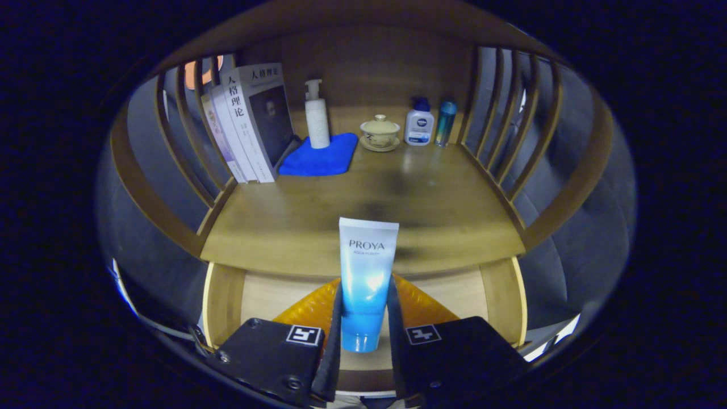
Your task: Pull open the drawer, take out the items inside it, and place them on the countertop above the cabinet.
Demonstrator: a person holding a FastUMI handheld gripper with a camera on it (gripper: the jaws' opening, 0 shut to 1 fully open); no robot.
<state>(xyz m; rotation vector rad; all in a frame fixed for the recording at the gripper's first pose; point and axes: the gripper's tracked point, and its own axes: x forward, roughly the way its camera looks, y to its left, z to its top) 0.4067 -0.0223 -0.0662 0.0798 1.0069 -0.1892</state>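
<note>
The claw [364, 335] is clamped on a white-to-blue plastic cosmetic tube [366, 278], both fingers pressing its lower sides near the cap end. The tube stands upright between the fingers, cap down and flat crimped end up, and its top reaches in front of the front edge of the wooden worktop [363, 210]. Below that edge the pale wooden open drawer [224, 301] shows its side walls and floor, and an orange textured object [309, 307] lies in it behind the fingers; what it is cannot be told.

The front and middle of the worktop lie bare, giving wide room just beyond the tube. Curved wooden slatted rails [187, 142] close the left and right sides, and a solid wooden back panel [375, 68] closes the rear.

Along the rear stand a row of leaning books [250, 125] at the left, a white pump bottle [317, 116] on a folded blue cloth [321, 154], a cream lidded teacup on a saucer [379, 133], a small white bottle with a blue cap [419, 124], and a slim teal can [446, 122] nearest the right rail. All of these sit well apart from the tube.
</note>
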